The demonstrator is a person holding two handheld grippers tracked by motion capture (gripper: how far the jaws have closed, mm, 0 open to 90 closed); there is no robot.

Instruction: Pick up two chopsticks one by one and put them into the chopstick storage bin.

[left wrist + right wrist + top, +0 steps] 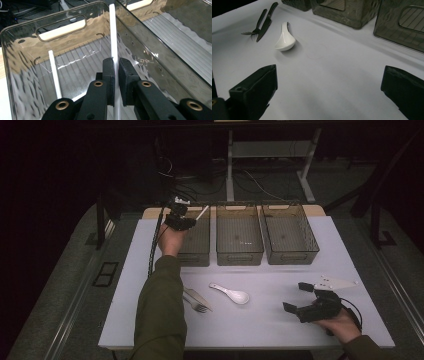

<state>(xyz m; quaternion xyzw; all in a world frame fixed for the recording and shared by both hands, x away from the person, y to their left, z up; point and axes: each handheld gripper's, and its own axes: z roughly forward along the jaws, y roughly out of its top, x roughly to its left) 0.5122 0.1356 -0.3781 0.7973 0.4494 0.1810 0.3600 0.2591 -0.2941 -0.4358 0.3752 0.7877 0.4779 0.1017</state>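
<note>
Left hand-held gripper [115, 75] is over the left bin [22, 62], the one nearest the counter's far left corner, with its jaws clamped on a thin white stick [113, 32]. In the left gripper view the stick runs up between the two pads and rises toward the bin's right wall. A second white stick [55, 75] lies on the ribbed floor of that bin, left of the jaws, well apart from the held one. In the high view the held stick juts up and to the right from the left hand-held gripper [186, 217], above the bin's rim.

Right hand-held gripper [295, 297] rests near the counter's [270, 320] near right corner, jaws wide apart, nothing between them; bare counter shows between the pads in the right gripper view.

Middle bin [239, 240] and right bin [290, 239] stand along the far edge, beside the left bin.

White spoon [231, 293] lies mid-counter toward the near edge. Fork [195, 304] and knife [199, 297] lie side by side just left of it, near the person's left sleeve [159, 315].
</note>
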